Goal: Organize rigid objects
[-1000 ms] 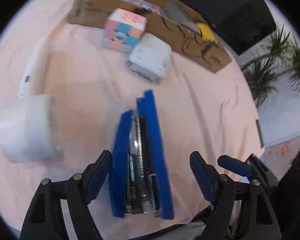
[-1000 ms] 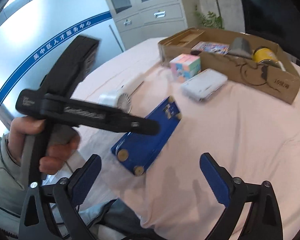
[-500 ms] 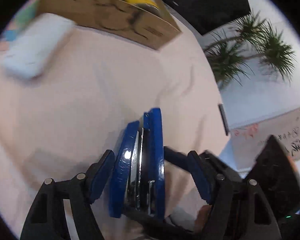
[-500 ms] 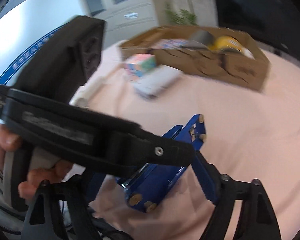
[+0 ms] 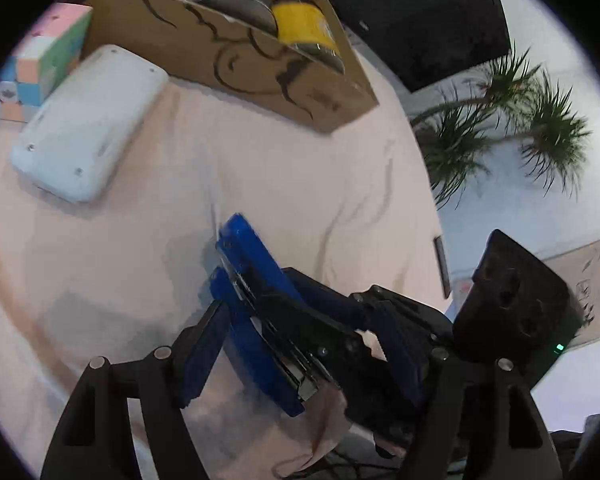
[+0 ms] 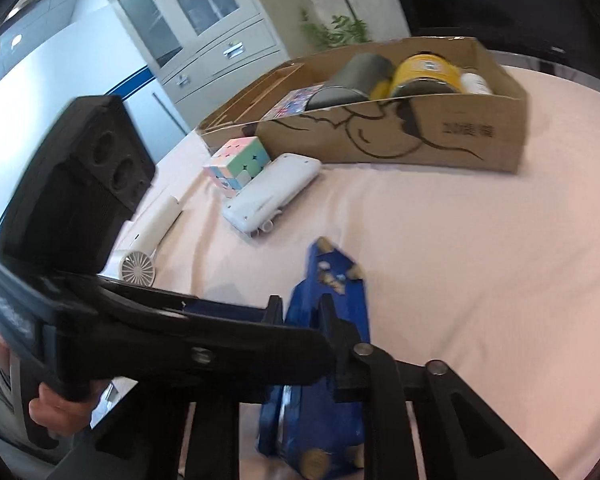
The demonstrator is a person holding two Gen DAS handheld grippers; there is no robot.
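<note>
Your right hand-held gripper has its two fingers closed on the blue stapler, which stands on its edge near the front edge of the surface, its far end tipped toward the cardboard box. In the left wrist view the stapler sits between the spread fingers of your left hand-held gripper; its left pad is just beside the stapler's flank, but you cannot tell whether it touches. The right pad is well clear of the stapler, with the right tool's black fingers crossing between them, so the left one is open.

The surface is covered by a pale pink cloth. Toward its far edge the cardboard box lies long-side on, holding a grey cylinder, a yellow can and a printed flat package. Just in front of the box, near its left end, a pastel puzzle cube sits beside a white rectangular device; whether they touch cannot be told. Further toward the left edge lies a white handheld fan, its round grille facing the near edge.
</note>
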